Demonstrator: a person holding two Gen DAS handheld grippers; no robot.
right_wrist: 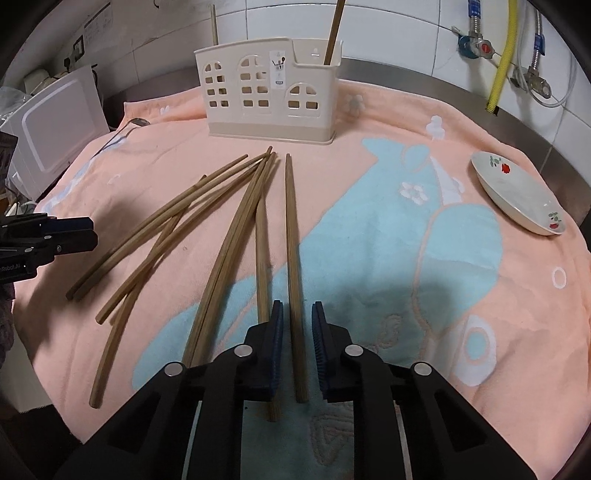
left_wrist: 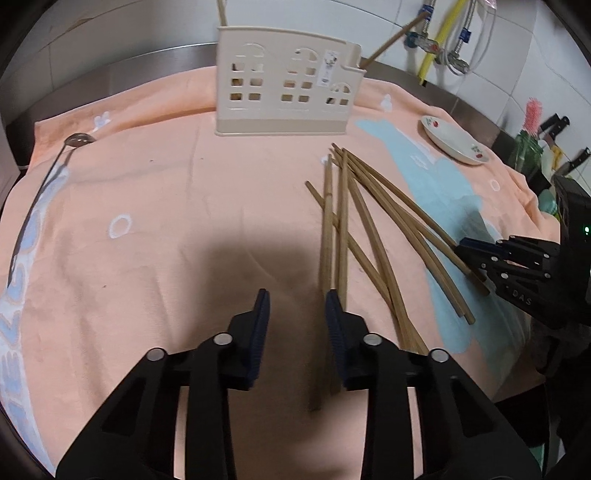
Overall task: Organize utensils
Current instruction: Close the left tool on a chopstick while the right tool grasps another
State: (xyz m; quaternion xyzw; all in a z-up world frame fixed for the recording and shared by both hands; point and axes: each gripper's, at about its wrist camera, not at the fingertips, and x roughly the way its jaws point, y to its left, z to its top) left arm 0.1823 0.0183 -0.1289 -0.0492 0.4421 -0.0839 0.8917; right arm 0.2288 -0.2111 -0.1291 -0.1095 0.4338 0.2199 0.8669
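Several brown wooden chopsticks (left_wrist: 369,221) lie fanned on a peach towel (left_wrist: 166,192) in front of a cream utensil holder (left_wrist: 284,92) with window cut-outs. Two chopsticks (right_wrist: 334,33) stand in that holder (right_wrist: 266,96). My left gripper (left_wrist: 296,299) hangs low over the towel, jaws apart, with one chopstick (left_wrist: 327,221) lying just inside its right finger, untouched. My right gripper (right_wrist: 298,308) straddles a single chopstick (right_wrist: 293,240). Its jaws are narrow, and a thin gap shows on each side of the stick. A metal spoon (left_wrist: 44,177) lies at the towel's left edge.
A white flowered plate (right_wrist: 517,195) sits tilted on the towel at the right. Behind the steel counter rim are tiled wall, pipes and a yellow hose (right_wrist: 504,55). A white appliance (right_wrist: 55,122) stands to the left, knives (left_wrist: 554,125) at far right.
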